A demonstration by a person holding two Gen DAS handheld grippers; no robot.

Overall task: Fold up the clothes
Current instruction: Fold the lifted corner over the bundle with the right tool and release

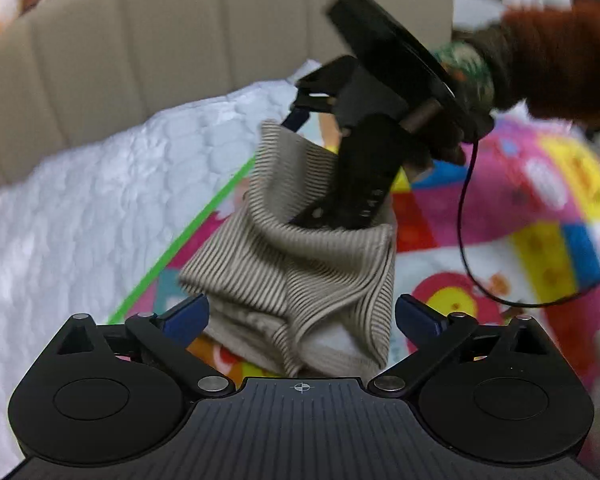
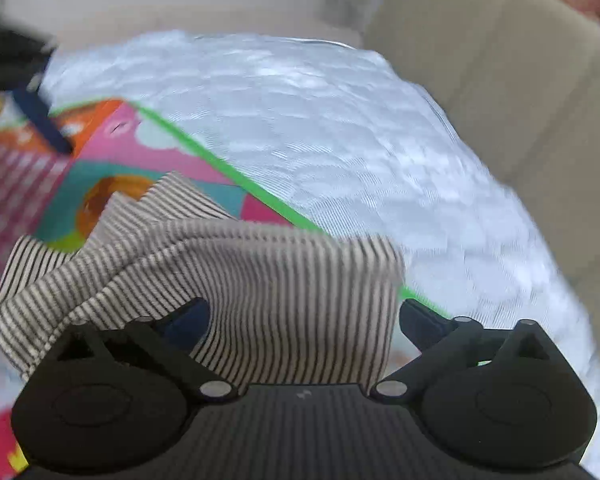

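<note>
Two surfaces: your colourful play mat (image 1: 500,216) lies over a white quilted cover (image 1: 80,208).
Garment: the striped ribbed knit (image 1: 300,264) sits bunched on the mat, between both grippers.
Left gripper (image 1: 302,316): your fingers spread wide around the knit.
Right gripper (image 2: 304,316): fingers spread, cloth lying between them.

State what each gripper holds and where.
Both grippers are open, left gripper and right gripper. The striped ribbed knit garment lies between their fingers, but neither clamps it.
</note>
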